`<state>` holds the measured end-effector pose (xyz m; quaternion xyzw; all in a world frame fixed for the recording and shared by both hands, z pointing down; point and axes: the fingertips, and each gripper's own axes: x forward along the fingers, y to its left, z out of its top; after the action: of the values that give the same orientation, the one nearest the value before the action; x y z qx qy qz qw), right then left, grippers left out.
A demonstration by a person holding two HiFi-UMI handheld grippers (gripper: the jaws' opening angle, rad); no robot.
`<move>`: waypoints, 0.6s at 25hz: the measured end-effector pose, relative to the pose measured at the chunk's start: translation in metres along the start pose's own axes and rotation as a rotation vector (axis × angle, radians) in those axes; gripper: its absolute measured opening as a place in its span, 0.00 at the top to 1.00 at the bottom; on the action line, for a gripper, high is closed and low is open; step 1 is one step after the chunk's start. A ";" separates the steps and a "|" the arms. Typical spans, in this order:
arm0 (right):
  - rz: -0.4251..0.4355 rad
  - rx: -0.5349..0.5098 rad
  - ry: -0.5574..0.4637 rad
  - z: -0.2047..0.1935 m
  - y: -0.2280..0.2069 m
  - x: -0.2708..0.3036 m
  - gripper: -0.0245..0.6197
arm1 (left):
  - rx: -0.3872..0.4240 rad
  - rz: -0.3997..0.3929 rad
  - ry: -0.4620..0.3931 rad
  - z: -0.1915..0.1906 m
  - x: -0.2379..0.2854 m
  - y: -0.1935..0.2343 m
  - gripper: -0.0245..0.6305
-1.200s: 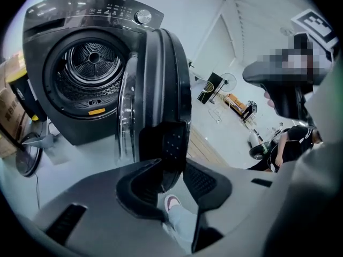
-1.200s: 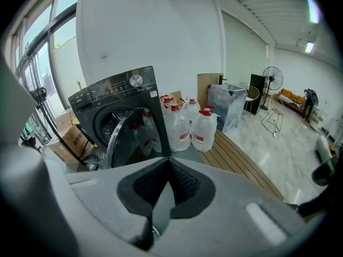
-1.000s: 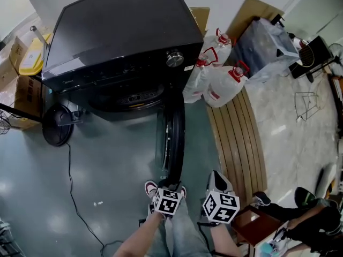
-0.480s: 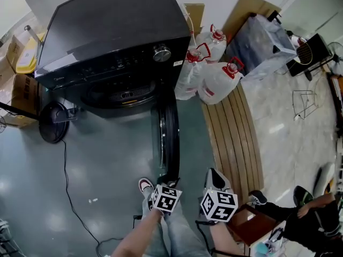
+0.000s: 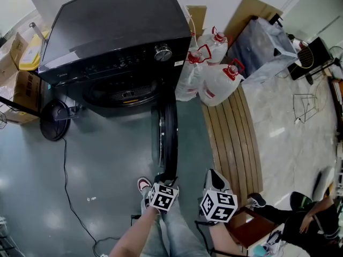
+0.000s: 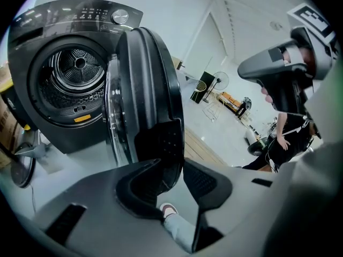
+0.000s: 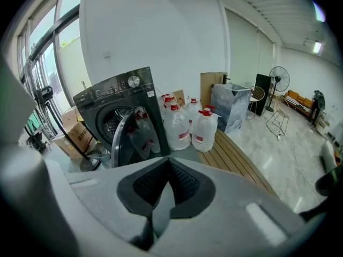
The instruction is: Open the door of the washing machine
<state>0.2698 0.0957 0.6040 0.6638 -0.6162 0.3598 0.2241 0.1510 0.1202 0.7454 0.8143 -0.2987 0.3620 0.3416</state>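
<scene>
The black washing machine [image 5: 118, 31] stands at the top of the head view. Its round door [image 5: 170, 138] is swung wide open, edge-on toward me. My left gripper [image 5: 165, 180] is at the door's free edge. In the left gripper view the door [image 6: 150, 90] fills the middle, and its dark rim runs down between the pads of my left gripper [image 6: 174, 170], which is shut on it. The drum [image 6: 75, 68] shows behind. My right gripper [image 5: 216, 186] hangs to the door's right, apart from it. In its own view the right gripper [image 7: 169, 165] is shut on nothing.
Water jugs [image 5: 214, 79] with red caps stand right of the machine, beside a slatted wooden board [image 5: 236, 138]. A floor fan [image 5: 53, 127], cardboard boxes [image 5: 24, 90] and a cable [image 5: 69, 186] lie at the left. A person [image 5: 311, 218] sits at the lower right near a brown box [image 5: 249, 226].
The head view has shifted a little. The door stays wide open with my left gripper at its edge. Both grippers have slid slightly to the left in the picture.
</scene>
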 end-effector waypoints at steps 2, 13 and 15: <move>0.003 -0.002 -0.004 0.000 0.000 -0.003 0.95 | 0.005 0.005 -0.002 -0.001 -0.001 0.000 0.78; 0.021 -0.022 -0.019 0.002 0.003 -0.016 0.95 | -0.060 0.027 0.008 -0.018 -0.015 0.013 0.70; 0.031 -0.026 -0.023 0.003 0.008 -0.018 0.95 | -0.066 0.038 0.014 -0.023 -0.023 0.016 0.70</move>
<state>0.2634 0.1045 0.5871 0.6554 -0.6336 0.3473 0.2200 0.1175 0.1342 0.7442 0.7941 -0.3236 0.3642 0.3633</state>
